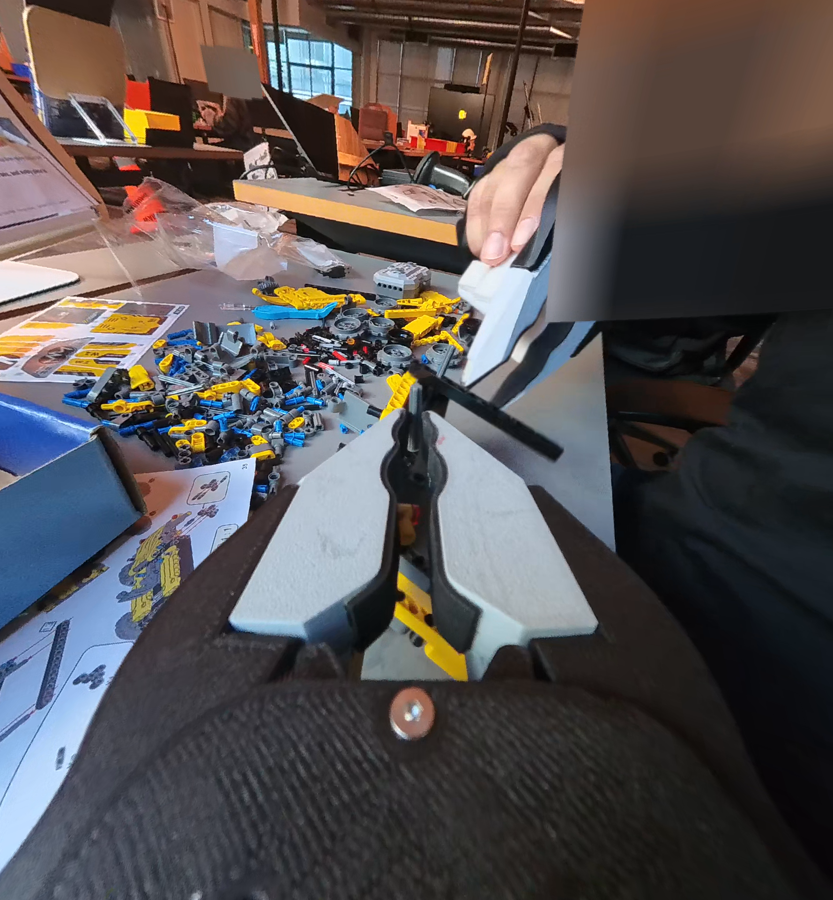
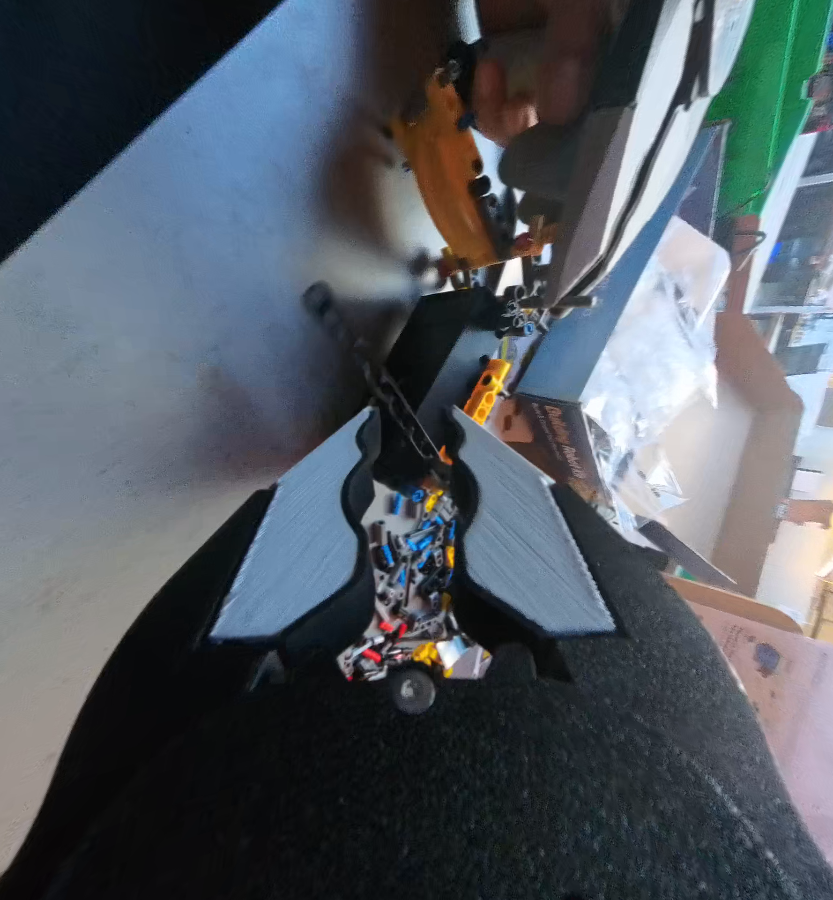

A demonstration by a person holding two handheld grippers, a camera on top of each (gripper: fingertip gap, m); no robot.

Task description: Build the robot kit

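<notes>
My left gripper [image 1: 414, 419] is shut on a small partly built assembly. A grey axle [image 1: 413, 409] sticks out past its tips, and yellow pieces [image 1: 412, 609] show low between its fingers. A long black beam [image 1: 497, 419] hangs in the air just beyond the tips, with one end at the axle. My right gripper [image 1: 470, 377], held by a hand [image 1: 507, 204], comes down from the upper right onto that beam. In the right wrist view the beam [image 2: 356, 350] runs between the right gripper's [image 2: 414, 428] pads. The blurred yellow assembly [image 2: 448, 180] lies ahead.
A pile of small yellow, blue, grey and black parts [image 1: 268, 380] covers the grey table [image 1: 565, 389]. An open blue box [image 1: 30, 511] and an instruction booklet [image 1: 151, 560] lie at the left. A sticker sheet [image 1: 64, 336] and clear bags [image 1: 220, 234] lie beyond. There is about 8 centimeters between the tips of the two grippers.
</notes>
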